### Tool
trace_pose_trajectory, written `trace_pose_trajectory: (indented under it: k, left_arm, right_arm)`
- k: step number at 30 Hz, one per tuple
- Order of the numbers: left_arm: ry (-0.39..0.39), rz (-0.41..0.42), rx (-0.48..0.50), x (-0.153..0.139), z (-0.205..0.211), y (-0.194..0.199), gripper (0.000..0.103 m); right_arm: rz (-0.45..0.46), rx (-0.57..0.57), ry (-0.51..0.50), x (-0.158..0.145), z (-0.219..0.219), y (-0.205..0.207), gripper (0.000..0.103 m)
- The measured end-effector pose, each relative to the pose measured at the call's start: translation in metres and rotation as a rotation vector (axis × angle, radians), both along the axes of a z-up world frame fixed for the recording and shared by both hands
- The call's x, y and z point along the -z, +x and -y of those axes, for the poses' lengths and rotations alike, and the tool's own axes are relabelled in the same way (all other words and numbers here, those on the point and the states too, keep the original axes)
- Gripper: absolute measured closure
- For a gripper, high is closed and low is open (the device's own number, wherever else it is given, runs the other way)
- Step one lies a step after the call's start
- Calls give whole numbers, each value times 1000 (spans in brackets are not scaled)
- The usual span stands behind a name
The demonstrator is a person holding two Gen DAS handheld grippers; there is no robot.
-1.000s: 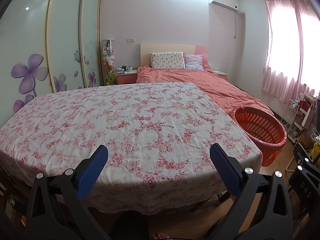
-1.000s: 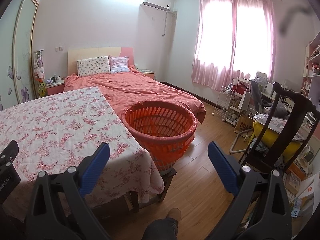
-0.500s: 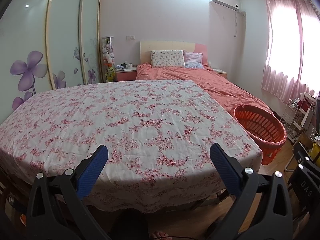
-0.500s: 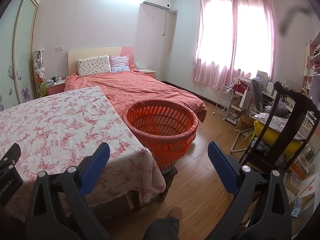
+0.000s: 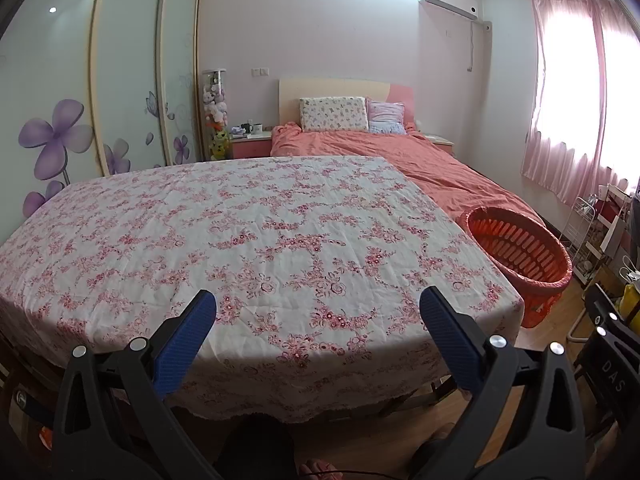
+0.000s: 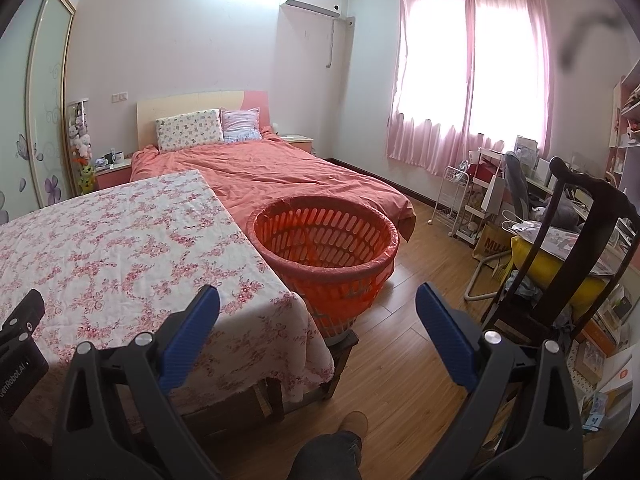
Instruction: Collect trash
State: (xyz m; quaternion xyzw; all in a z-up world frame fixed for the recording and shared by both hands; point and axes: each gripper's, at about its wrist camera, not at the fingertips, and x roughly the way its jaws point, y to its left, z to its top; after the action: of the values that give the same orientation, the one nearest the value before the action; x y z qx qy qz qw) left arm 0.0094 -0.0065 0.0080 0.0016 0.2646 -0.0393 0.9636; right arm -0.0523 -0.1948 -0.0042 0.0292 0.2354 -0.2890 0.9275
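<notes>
Jaws: left gripper (image 5: pixel 318 326) and right gripper (image 6: pixel 318 320) both spread wide, holding nothing.
Trash: none visible on floral tablecloth (image 5: pixel 240 232).
Basket: orange basket (image 6: pixel 324 248), center frame, beside table edge.
Advice: scan slowly before reaching; keep both jaws parted.

A pale pink-white plastered wall (image 6: pixel 192 40) backs a bed with a salmon-orange quilt (image 6: pixel 288 172) and a cream wooden headboard (image 5: pixel 332 88). A white wall-mounted air conditioner (image 6: pixel 312 2) hangs near the corner. Bright daylight glows through sheer pink curtains (image 6: pixel 468 80). Frosted sliding wardrobe doors with purple flower prints (image 5: pixel 60 120) line the left side. The brown wood-plank floor (image 6: pixel 408 344) runs to a dark carved wooden chair (image 6: pixel 576 240). A worktop draped in a pink floral cloth (image 5: pixel 240 240) fills the foreground.
</notes>
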Motion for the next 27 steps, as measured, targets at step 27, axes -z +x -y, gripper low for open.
trace_pose_trajectory:
  k: [27]
  left_arm:
    - [-1, -5, 1, 1, 0, 0, 3]
  right_arm:
    - [-3, -2, 10, 3, -1, 1, 7]
